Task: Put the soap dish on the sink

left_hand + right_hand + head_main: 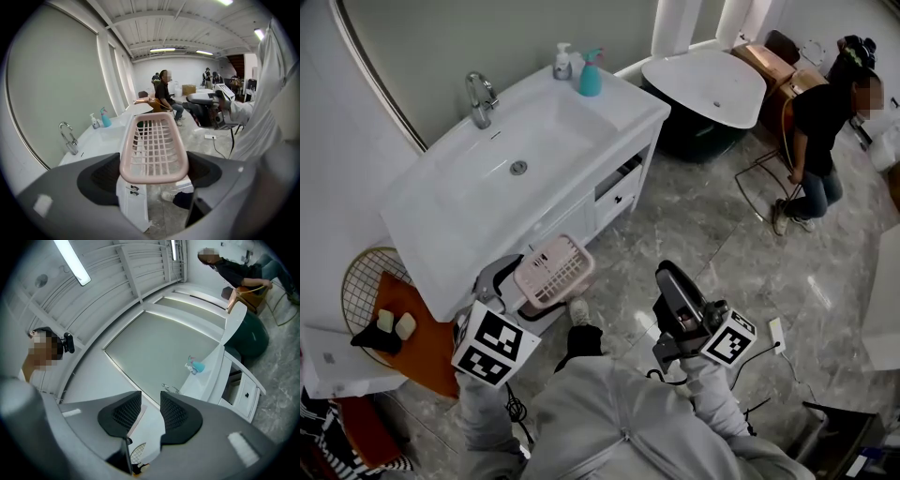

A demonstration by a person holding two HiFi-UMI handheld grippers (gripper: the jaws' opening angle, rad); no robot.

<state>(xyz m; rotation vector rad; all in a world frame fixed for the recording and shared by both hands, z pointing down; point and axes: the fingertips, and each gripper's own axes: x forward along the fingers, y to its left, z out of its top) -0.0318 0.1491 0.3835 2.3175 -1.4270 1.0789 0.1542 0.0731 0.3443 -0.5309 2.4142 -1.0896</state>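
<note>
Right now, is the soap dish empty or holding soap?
Empty. The soap dish shows bare pink lattice in the left gripper view; nothing lies in it.

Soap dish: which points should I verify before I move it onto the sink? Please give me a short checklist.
1. Left gripper holds the soap dish: ok, jaws closed on its near end.
2. Soap dish empty: ok, nothing lies in it.
3. Soap dish above the sink: not ok, it hangs in front of the cabinet.
4. Free place on the sink rim: ok; the soap dispenser and spray bottle stand only at the far corner.
5. Right gripper free: ok, jaws apart, nothing between them.
</note>
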